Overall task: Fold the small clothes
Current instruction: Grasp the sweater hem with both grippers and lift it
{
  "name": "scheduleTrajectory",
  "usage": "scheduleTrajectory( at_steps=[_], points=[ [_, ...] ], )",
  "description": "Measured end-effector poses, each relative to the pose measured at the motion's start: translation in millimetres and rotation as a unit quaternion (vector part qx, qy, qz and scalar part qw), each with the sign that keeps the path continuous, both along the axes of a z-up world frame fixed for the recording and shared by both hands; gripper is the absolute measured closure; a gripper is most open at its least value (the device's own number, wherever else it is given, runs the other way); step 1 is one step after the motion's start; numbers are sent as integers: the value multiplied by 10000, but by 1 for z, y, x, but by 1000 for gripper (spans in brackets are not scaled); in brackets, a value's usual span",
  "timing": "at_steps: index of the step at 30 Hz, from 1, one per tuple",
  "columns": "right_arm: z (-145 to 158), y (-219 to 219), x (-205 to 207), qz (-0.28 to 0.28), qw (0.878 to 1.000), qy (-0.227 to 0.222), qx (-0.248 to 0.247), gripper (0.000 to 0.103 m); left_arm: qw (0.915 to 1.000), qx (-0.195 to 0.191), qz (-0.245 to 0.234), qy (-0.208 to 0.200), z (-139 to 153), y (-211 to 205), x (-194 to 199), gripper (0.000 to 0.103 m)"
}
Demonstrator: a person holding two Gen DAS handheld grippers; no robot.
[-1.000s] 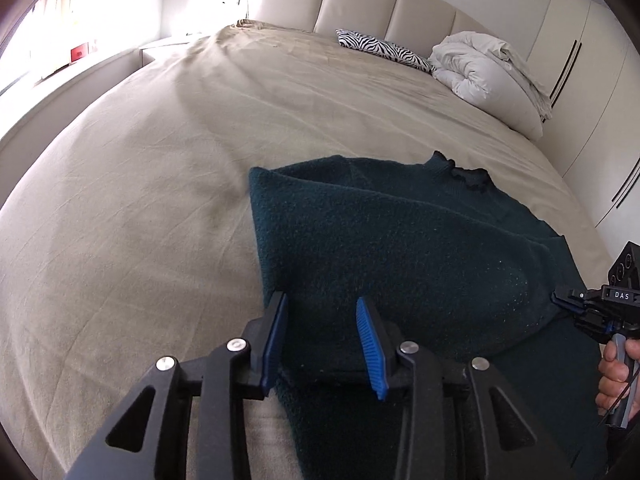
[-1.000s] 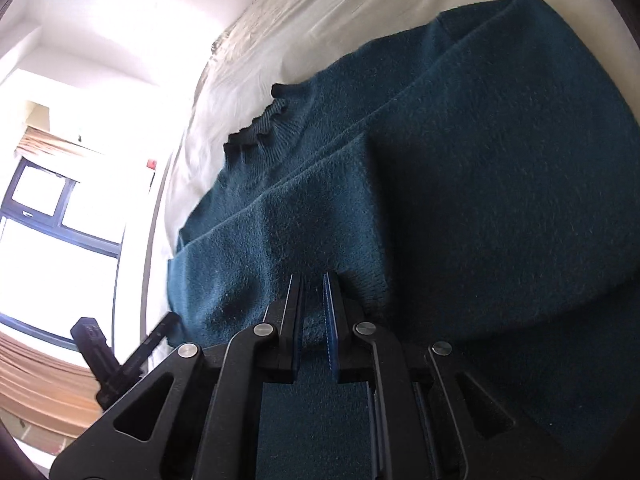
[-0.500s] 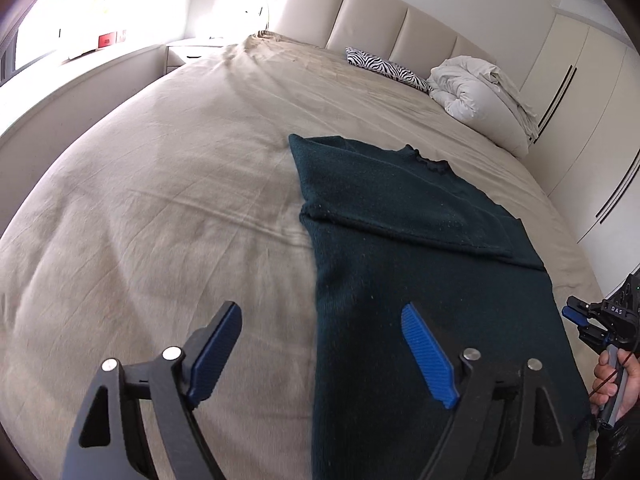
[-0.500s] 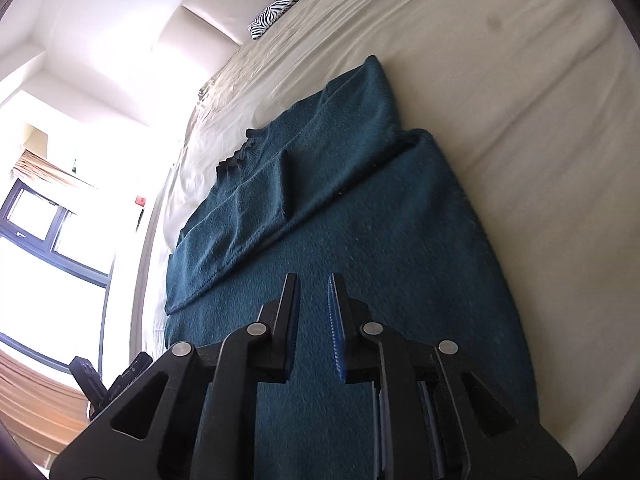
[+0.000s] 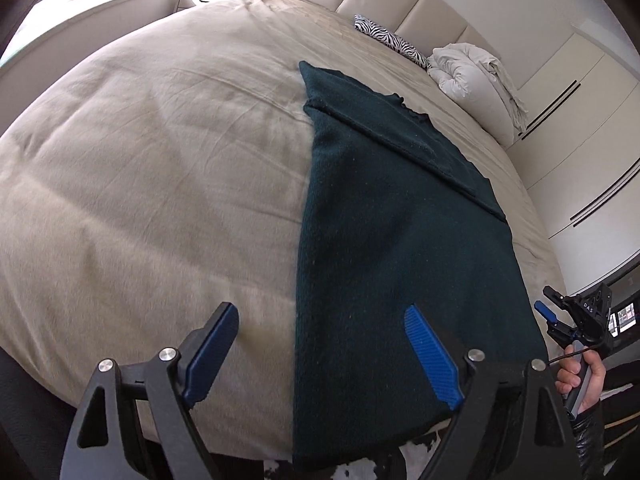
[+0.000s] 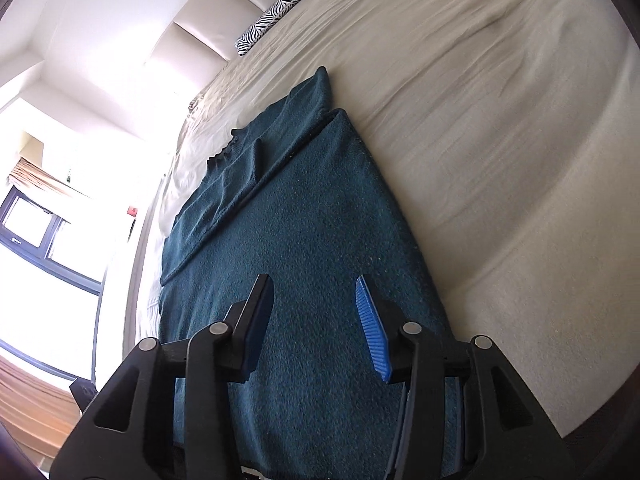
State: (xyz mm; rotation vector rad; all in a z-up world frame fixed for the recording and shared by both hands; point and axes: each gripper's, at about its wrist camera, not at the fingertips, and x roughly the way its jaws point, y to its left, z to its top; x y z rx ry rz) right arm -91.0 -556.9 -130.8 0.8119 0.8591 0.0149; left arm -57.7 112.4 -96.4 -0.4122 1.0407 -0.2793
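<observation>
A dark teal knit sweater (image 5: 396, 216) lies flat on the beige bed (image 5: 160, 160), its sleeves folded in across the chest, its hem at the bed's near edge. My left gripper (image 5: 320, 332) is wide open above the sweater's left edge near the hem, with nothing between the pads. In the right wrist view the sweater (image 6: 296, 240) stretches away toward the headboard. My right gripper (image 6: 316, 316) hovers over the sweater's lower part; its jaws are opening and nothing is pinched. The right gripper (image 5: 560, 320) also shows at the right edge of the left wrist view, held by a hand (image 5: 580, 380).
A zebra-print pillow (image 5: 392, 36) and a bundled white duvet (image 5: 476, 76) lie by the padded headboard (image 5: 400, 4). White wardrobes (image 5: 580, 120) stand along the right. A window (image 6: 36, 240) is on the far side of the bed.
Both grippers let go of the sweater and pulled back toward the bed's near edge. The left jaws opened wide; the right jaws went from nearly shut to partly open. The sweater now lies flat.
</observation>
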Motion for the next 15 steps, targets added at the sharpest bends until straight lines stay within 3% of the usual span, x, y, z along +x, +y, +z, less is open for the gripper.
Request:
scheduleTrajectory(
  at_steps=[8, 15],
  points=[
    [-7, -7, -18, -54, 9999, 113, -20, 60, 9993, 56, -192, 316, -14, -3, -23, 20],
    [-4, -10, -40, 34, 9996, 243, -145, 60, 9971, 167, -480, 561, -19, -12, -24, 37]
  ],
)
